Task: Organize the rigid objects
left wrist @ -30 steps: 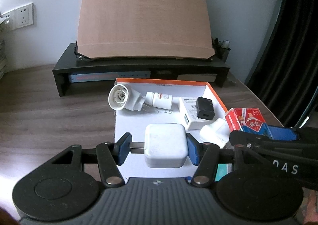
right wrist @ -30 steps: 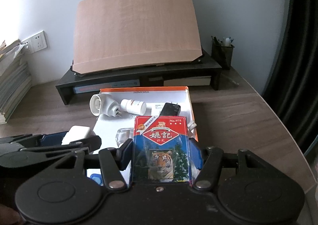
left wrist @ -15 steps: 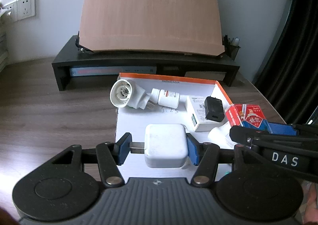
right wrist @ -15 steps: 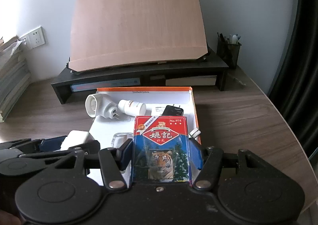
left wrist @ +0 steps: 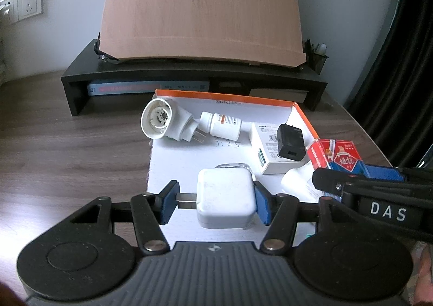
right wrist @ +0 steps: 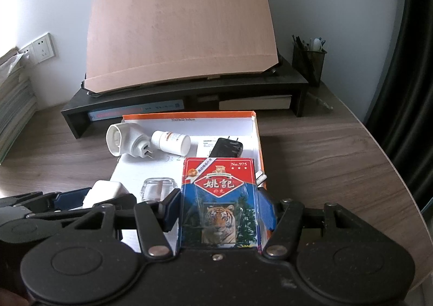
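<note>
In the left wrist view, the left gripper (left wrist: pixel 215 204) clamps a white charger (left wrist: pixel 226 200) crosswise between its fingers, prongs aimed at the left finger, above the box's (left wrist: pixel 224 96) bare white floor. In the right wrist view, the right gripper (right wrist: pixel 220 211) grips a card pack (right wrist: pixel 219 201) upright, long axis running forward along the fingers, just inside the box's orange right edge; open desk (right wrist: pixel 324 149) lies right of it.

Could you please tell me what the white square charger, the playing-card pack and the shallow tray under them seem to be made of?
White square charger, in the left gripper: likely hard matte plastic, smooth with rounded corners and metal prongs.
Blue-and-red playing-card pack, in the right gripper: printed cardboard, apparently film-wrapped, given its sheen.
Shallow orange-rimmed white tray: probably cardboard, with thin folded walls and handwriting on its floor.
</note>
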